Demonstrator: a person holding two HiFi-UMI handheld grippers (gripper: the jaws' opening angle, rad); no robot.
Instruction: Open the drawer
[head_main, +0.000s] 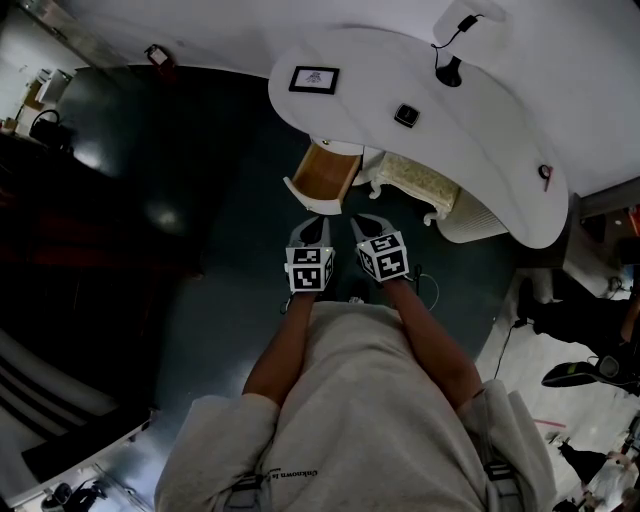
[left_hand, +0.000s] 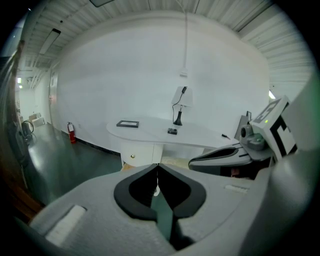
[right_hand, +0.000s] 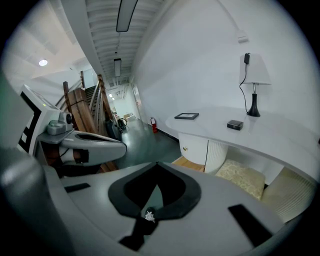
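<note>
We see the drawer (head_main: 322, 176) standing open under the left end of the curved white desk (head_main: 480, 150), with its wooden inside showing and its white front toward us. Our left gripper (head_main: 311, 230) and right gripper (head_main: 368, 224) hang side by side just near of that front, apart from it. Each has its jaws brought together with nothing between them.

Just right of the drawer, a stool (head_main: 415, 180) with a patterned cushion sits partly under the desk's edge, so room is tight on that side. Left of the drawer and nearer to us, the dark glossy floor (head_main: 200, 230) lies wide open. In the right gripper view a small knob (right_hand: 186, 148) shows on a white panel above the drawer's wood.

On the desktop, back from its near rim, we find a picture frame (head_main: 314, 79), a small black box (head_main: 406, 115) and a lamp (right_hand: 254, 85).

The marker cubes (head_main: 310, 270) carry only black-and-white squares. A line of print low on the shirt (head_main: 350, 400) and the frame's print are too small for us to read.
</note>
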